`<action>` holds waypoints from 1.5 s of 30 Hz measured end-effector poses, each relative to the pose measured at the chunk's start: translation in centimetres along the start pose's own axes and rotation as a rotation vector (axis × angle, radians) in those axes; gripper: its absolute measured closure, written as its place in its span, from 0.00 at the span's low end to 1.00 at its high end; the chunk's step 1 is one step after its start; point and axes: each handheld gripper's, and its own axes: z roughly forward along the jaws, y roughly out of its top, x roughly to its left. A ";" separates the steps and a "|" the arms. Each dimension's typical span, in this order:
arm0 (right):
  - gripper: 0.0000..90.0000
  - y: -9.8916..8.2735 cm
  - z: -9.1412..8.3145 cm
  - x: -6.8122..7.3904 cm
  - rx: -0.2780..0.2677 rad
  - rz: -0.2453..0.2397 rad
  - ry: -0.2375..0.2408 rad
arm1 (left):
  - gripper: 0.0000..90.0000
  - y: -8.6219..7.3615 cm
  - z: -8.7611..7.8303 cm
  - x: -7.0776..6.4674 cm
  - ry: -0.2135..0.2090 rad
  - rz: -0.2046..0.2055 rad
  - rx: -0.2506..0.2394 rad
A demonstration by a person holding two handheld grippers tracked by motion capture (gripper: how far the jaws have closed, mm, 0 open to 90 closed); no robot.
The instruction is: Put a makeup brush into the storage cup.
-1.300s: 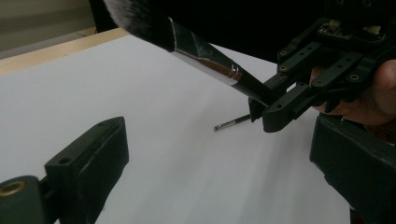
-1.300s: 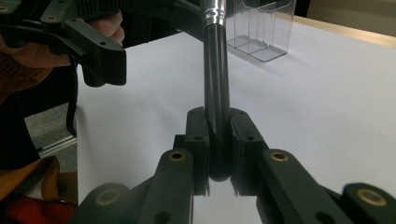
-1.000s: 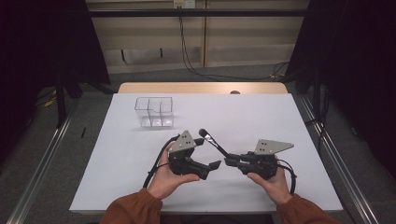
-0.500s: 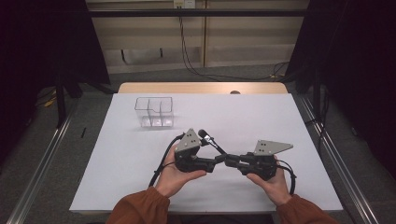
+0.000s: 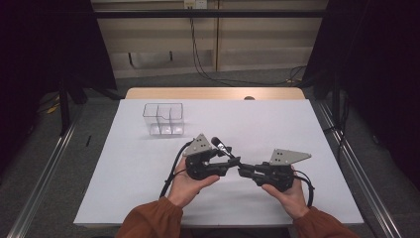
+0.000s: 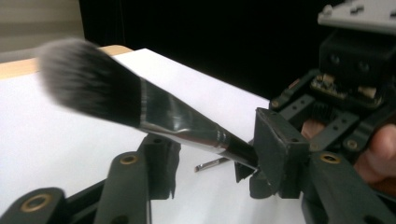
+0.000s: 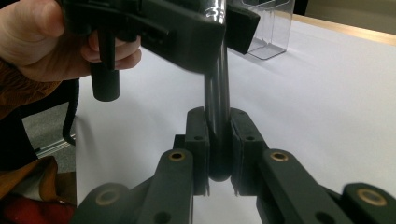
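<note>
High view: brush (image 5: 221,147) mid-table (image 5: 297,124), edges distant

Table: a white sheet (image 5: 317,139) covered the top, with a pale wooden edge (image 5: 213,93) showing at the far side.
Floor: grey carpet (image 5: 44,148) lay on both sides of the table.
Rails: metal rails (image 5: 42,171) ran along the floor left and right.
Back wall: light beige panels (image 5: 262,34), with black cables (image 5: 198,54) hanging down.
Curtains: dark, probably black cloth (image 5: 44,44), flanked both sides.
Light: even, from above.
</note>
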 end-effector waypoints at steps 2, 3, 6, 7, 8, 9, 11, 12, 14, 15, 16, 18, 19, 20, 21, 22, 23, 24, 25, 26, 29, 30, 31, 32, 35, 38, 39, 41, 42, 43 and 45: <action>0.89 -0.1 0.0 0.0 0.002 0.003 -0.002 | 0.60 0.0 0.0 0.1 -0.006 -0.008 0.002; 0.89 -0.1 0.0 0.0 0.003 0.004 0.000 | 0.61 0.0 0.1 0.1 -0.007 -0.009 0.001; 0.89 -0.2 0.0 0.0 0.006 0.006 -0.001 | 0.64 0.0 0.1 0.2 -0.013 -0.018 -0.002; 0.89 -0.2 0.1 0.0 0.008 0.008 0.002 | 0.66 0.0 0.0 0.2 -0.018 -0.026 -0.003; 0.89 -0.2 0.1 0.0 0.008 0.010 0.002 | 0.67 0.0 0.1 0.3 -0.023 -0.035 -0.005; 0.89 -0.2 0.1 0.0 0.009 0.012 0.004 | 0.68 0.0 0.0 0.3 -0.024 -0.038 -0.005; 0.89 -0.3 0.2 0.0 0.016 0.013 0.005 | 0.69 -0.1 0.0 0.4 -0.029 -0.039 0.000; 0.89 -0.3 0.3 0.0 0.019 0.015 0.009 | 0.69 -0.1 -0.1 0.4 -0.030 -0.041 -0.001; 0.89 -0.4 0.3 0.0 0.022 0.015 0.010 | 0.71 -0.1 -0.1 0.4 -0.036 -0.055 -0.010; 0.89 -0.4 0.3 0.0 0.023 0.017 0.011 | 0.72 -0.1 -0.1 0.4 -0.037 -0.060 -0.017; 0.89 -0.4 0.4 0.0 0.022 0.017 0.012 | 0.73 -0.2 -0.1 0.4 -0.040 -0.065 -0.023; 0.89 -0.4 0.4 0.0 0.026 0.016 0.011 | 0.75 -0.2 0.0 0.5 -0.047 -0.078 -0.027; 0.89 -0.5 0.5 0.1 0.028 0.012 0.005 | 0.75 -0.2 0.0 0.5 -0.048 -0.073 -0.027; 0.89 -0.5 0.5 0.1 0.030 0.010 0.002 | 0.75 -0.2 0.0 0.5 -0.047 -0.073 -0.030; 0.89 -0.5 0.5 0.1 0.032 0.011 0.003 | 0.76 -0.2 0.0 0.4 -0.049 -0.074 -0.031; 0.89 -0.5 0.5 0.1 0.029 0.013 0.004 | 0.77 -0.2 0.0 0.4 -0.052 -0.074 -0.035; 0.88 -0.5 0.6 0.0 0.031 0.014 0.006 | 0.78 -0.2 0.0 0.3 -0.055 -0.072 -0.040; 0.88 -0.6 0.6 0.0 0.029 0.015 0.006 | 0.79 -0.2 0.0 0.3 -0.059 -0.071 -0.042; 0.88 -0.6 0.7 0.1 0.029 0.016 0.008 | 0.79 -0.1 0.0 0.2 -0.066 -0.072 -0.043; 0.88 -0.6 0.7 0.1 0.031 0.014 0.010 | 0.80 -0.1 0.0 0.1 -0.068 -0.071 -0.046; 0.88 -0.6 0.8 0.2 0.032 0.013 0.009 | 0.82 -0.1 -0.1 0.1 -0.075 -0.062 -0.046; 0.88 -0.6 0.8 0.2 0.033 0.013 0.006 | 0.82 -0.1 -0.1 0.0 -0.081 -0.060 -0.043; 0.88 -0.6 0.8 0.2 0.037 0.010 0.009 | 0.83 -0.1 -0.1 0.0 -0.085 -0.063 -0.043; 0.88 -0.6 0.8 0.3 0.036 0.012 0.011 | 0.83 0.0 -0.2 0.0 -0.092 -0.064 -0.040; 0.87 -0.6 0.9 0.3 0.033 0.006 0.015 | 0.84 0.1 -0.3 0.0 -0.109 -0.083 -0.044; 0.87 -0.6 0.9 0.3 0.027 0.006 0.016 | 0.87 0.2 -0.3 -0.2 -0.122 -0.082 -0.041; 0.86 -0.6 0.9 0.3 0.032 0.005 0.017 | 0.87 0.2 -0.3 -0.2 -0.122 -0.079 -0.039; 0.86 -0.6 0.9 0.3 0.035 0.005 0.013 | 0.88 0.3 -0.3 -0.3 -0.122 -0.080 -0.033; 0.86 -0.6 0.9 0.2 0.036 0.005 0.016 | 0.88 0.3 -0.4 -0.3 -0.122 -0.095 -0.030; 0.85 -0.6 0.9 0.2 0.034 0.005 0.016 | 0.88 0.4 -0.4 -0.2 -0.120 -0.100 -0.027; 0.82 -0.6 0.9 0.2 0.030 0.006 0.017 | 0.88 0.4 -0.6 -0.1 -0.115 -0.104 -0.034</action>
